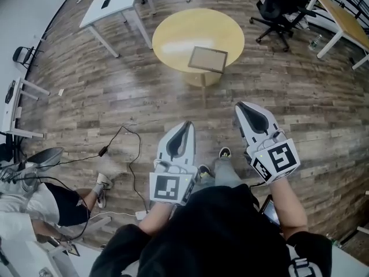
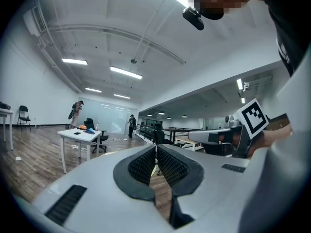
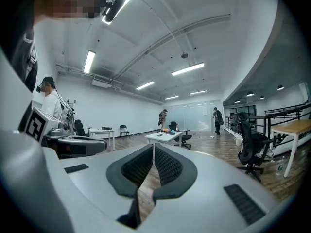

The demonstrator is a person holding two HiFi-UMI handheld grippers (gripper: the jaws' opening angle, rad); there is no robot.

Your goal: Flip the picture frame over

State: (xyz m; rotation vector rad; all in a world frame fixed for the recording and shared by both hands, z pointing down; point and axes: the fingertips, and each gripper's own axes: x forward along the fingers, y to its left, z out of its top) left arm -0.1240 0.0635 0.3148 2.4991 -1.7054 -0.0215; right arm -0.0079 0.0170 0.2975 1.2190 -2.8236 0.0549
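Observation:
A picture frame (image 1: 207,59) with a light wooden border lies flat near the front right edge of a round yellow table (image 1: 173,33), seen in the head view. Both grippers hang over the wooden floor, well short of that table. My left gripper (image 1: 183,126) is shut and empty, its ribbed black pads (image 2: 144,166) meeting at the tips. To its right, my right gripper (image 1: 244,108) is also shut with nothing in it, pads (image 3: 166,163) touching. The frame and table are hidden behind the jaws in both gripper views.
A white desk (image 1: 112,7) stands at the back left and black office chairs (image 1: 279,7) at the back right beside a wooden desk (image 1: 346,19). Cables (image 1: 124,154) run across the floor at the left. Other people (image 3: 163,119) stand far off.

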